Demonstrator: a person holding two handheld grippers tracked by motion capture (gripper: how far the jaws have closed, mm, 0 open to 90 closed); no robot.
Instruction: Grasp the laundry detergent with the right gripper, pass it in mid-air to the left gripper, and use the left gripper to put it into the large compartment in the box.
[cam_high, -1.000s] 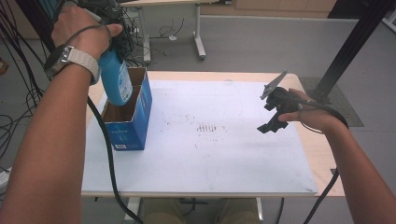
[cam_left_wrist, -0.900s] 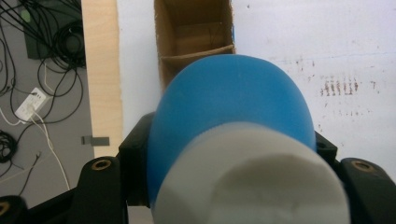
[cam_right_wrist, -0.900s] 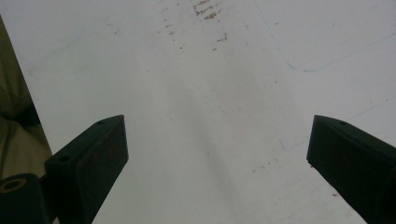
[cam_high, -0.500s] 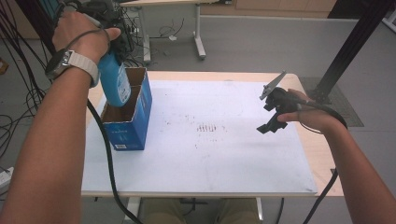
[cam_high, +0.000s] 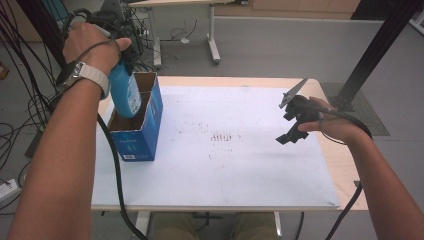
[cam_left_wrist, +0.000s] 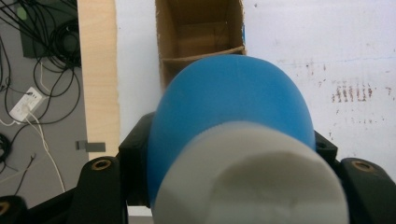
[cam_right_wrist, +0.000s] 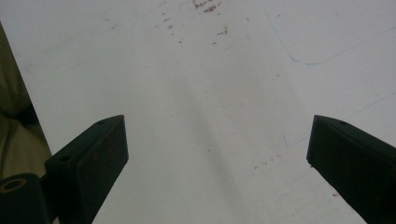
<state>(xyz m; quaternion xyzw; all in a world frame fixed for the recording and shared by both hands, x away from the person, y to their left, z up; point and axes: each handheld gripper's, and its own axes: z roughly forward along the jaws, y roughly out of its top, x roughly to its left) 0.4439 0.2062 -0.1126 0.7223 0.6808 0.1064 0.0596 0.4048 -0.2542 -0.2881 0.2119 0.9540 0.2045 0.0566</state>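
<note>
gripping blue bottle (cam_left_wrist: 233, 102) between left jaws

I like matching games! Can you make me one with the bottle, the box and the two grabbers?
Things:
1. blue bottle
2. cardboard box
3. left gripper
4. right gripper

States:
A. jaws wide apart over the white table top
B. stands open at the table's left side
C. clamped on the bottle
D. held above the box

Pairs: 1-D, 2-B, 3-C, 4-A
</note>
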